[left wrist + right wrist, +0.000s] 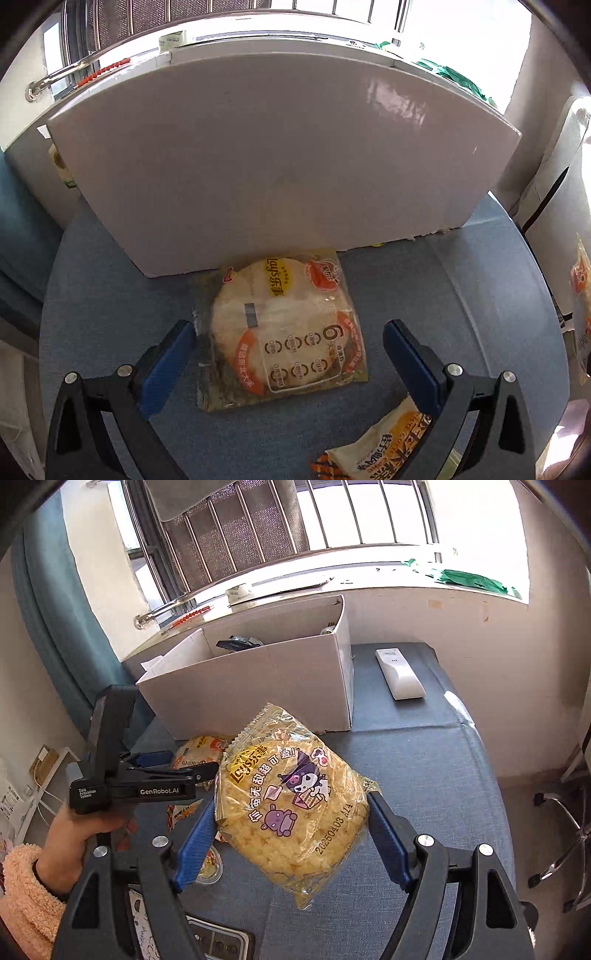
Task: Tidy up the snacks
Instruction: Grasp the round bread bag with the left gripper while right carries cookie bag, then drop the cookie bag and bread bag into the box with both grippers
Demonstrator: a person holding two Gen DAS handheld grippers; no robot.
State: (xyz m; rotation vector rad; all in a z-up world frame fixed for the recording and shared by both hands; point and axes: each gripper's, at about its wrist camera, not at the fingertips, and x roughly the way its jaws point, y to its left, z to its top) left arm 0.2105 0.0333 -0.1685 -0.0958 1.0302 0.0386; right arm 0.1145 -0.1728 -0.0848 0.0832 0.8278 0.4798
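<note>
A yellow rice-cracker packet (291, 805) is being held between the blue pads of the right gripper (291, 823), lifted clear of the blue-grey table (424, 775) and just in front of the white cardboard box (258, 686). The jaws are clamped across the packet's width, so it is being carried by its crinkly film. A second cracker packet (280, 328) is lying flat against the foot of the box, framed by the left gripper (288, 350), whose fingers are spread wide and are touching nothing. A third packet (384, 446) is lying nearer than that, further from the box. Inside the box a dark item is already resting.

The risk, as judged: the slick film may be let slip, or the crackers crushed if squeezed harder. The box's near wall may also be struck by the carried packet if it is brought in too low.
</note>
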